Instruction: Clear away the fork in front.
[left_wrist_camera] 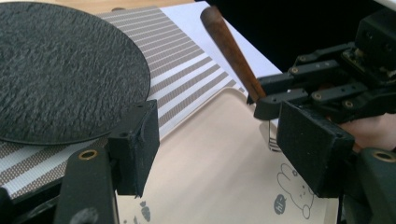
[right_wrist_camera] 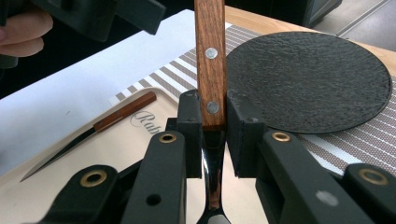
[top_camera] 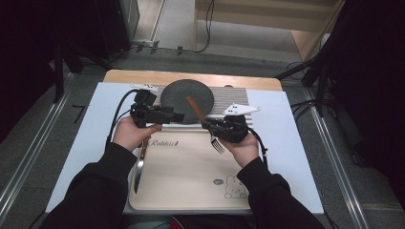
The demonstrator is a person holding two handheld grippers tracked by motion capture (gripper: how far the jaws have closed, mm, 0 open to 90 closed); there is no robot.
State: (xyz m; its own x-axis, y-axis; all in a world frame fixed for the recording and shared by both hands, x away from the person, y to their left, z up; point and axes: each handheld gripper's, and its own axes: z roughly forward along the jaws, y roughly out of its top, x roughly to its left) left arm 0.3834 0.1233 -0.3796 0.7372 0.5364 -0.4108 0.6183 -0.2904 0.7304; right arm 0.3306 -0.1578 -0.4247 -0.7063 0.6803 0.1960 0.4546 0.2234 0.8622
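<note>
Above the tray (top_camera: 191, 191), the right gripper (top_camera: 213, 128) pinches a fork (right_wrist_camera: 210, 60) by its wooden handle, tines hanging clear. Left gripper (top_camera: 173, 116) hovers spread and empty, probably ready to assist.

Fork (top_camera: 210, 128): metal head and neck with a brown wooden handle bearing two metal rivets. It is clamped at the lower end of the handle, where wood meets metal, between the jaws of the right gripper (top_camera: 210, 126). It is held clear of the desk, tilted, handle rising toward the far edge and reaching over the near rim of the dark round plate (top_camera: 186, 99). The tines point down toward the near edge, above the far right part of the beige tray (top_camera: 191, 191).
</note>
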